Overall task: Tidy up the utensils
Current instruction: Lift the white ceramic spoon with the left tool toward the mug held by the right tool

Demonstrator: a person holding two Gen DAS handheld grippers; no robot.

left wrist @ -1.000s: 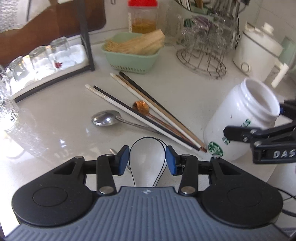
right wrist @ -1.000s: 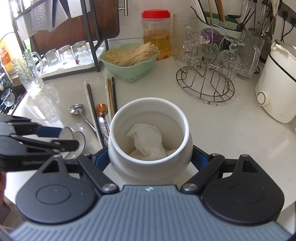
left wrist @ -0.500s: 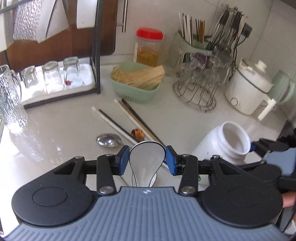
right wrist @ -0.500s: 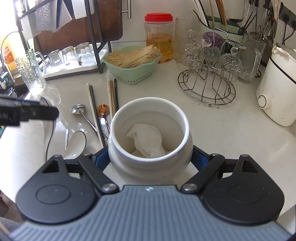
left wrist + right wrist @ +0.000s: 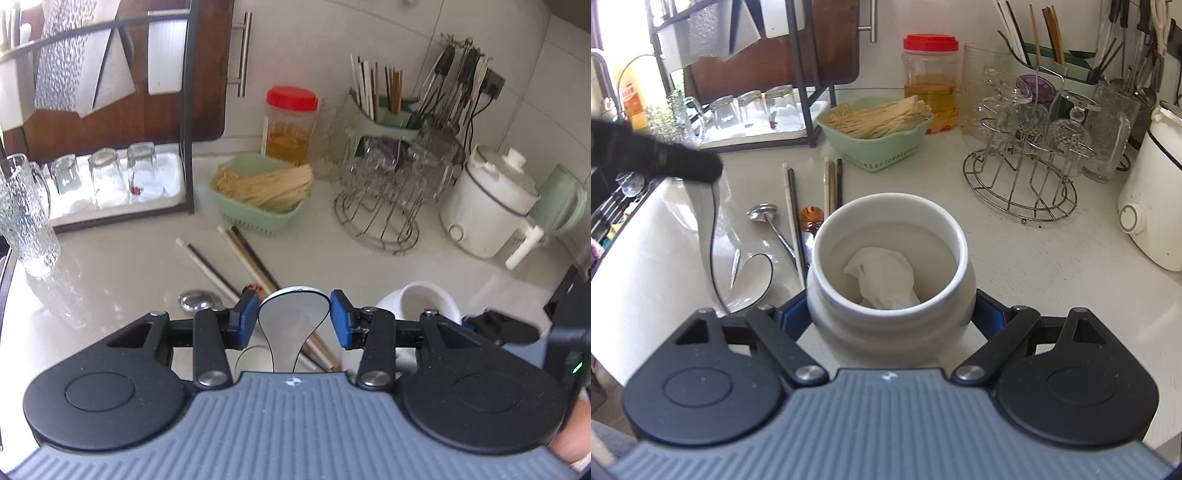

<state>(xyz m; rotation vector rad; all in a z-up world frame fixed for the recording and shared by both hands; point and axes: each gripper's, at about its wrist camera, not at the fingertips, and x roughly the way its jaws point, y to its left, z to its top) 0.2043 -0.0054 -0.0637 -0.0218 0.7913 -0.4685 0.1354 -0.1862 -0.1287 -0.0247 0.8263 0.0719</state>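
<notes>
Spoon (image 5: 293,319) – white, black-rimmed – pinched in the left gripper (image 5: 293,319), above the counter. Jar (image 5: 892,266), at its 3 o'clock, clamped by the right gripper (image 5: 892,314) – swing over, lower handle-first.

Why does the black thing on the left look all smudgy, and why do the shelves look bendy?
In the right wrist view, the left gripper is smeared by motion blur while it holds a white spoon; the jar looks sharp. In the left wrist view, the fisheye lens bows the rack, and window light glares off the counter.
</notes>
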